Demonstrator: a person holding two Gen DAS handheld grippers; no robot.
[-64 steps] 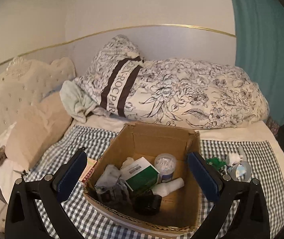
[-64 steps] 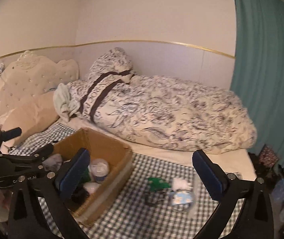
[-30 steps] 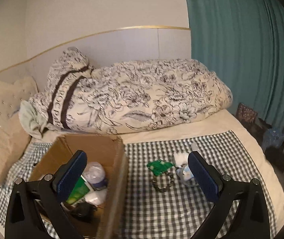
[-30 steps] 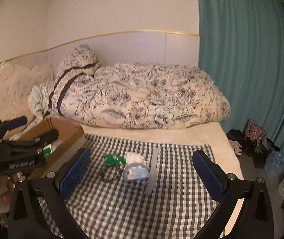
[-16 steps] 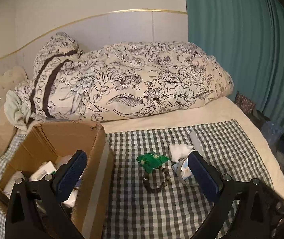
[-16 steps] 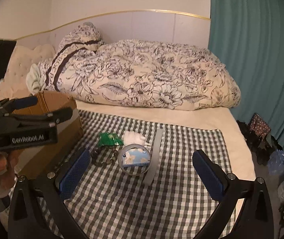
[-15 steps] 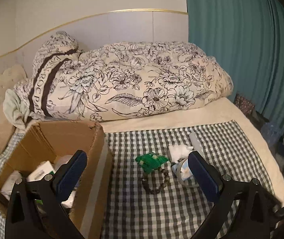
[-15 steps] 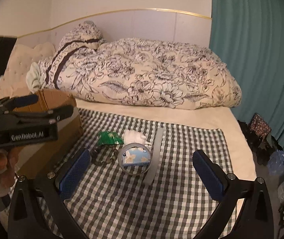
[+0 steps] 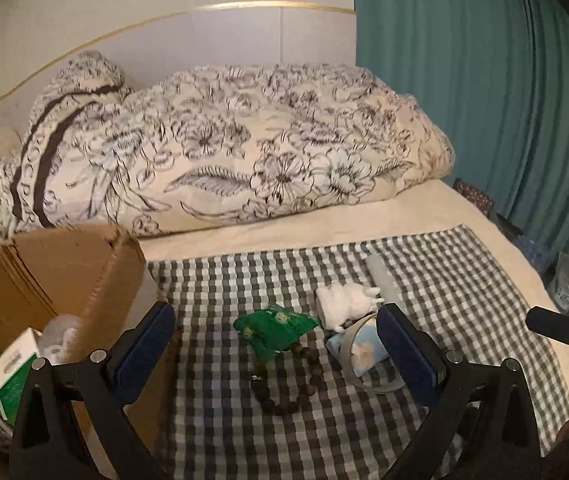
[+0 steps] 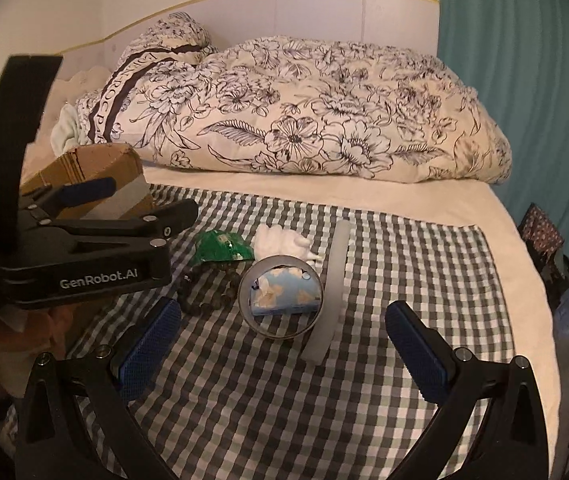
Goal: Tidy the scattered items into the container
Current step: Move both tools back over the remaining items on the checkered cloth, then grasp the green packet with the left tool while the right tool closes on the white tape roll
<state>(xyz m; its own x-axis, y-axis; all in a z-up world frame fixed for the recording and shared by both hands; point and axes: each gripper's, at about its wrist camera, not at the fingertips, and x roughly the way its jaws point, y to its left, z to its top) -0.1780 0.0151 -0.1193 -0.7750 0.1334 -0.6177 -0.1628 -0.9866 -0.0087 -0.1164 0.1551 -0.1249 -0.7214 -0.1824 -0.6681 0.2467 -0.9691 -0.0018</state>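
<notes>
Hovering over checked cloth: left gripper and right gripper, both jaws wide, empty. Green packet, bead bracelet, tape roll lie near centre; cardboard box far left.

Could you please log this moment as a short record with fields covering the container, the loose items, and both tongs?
surface: checked cloth on a bed
container: cardboard box, at the cloth's left edge, already holding several things
loose items: green packet, bead bracelet, white figurine, tape ring around a tissue pack, pale stick
left tongs: open, empty, above the bracelet
right tongs: open, empty, near the tape ring
</notes>
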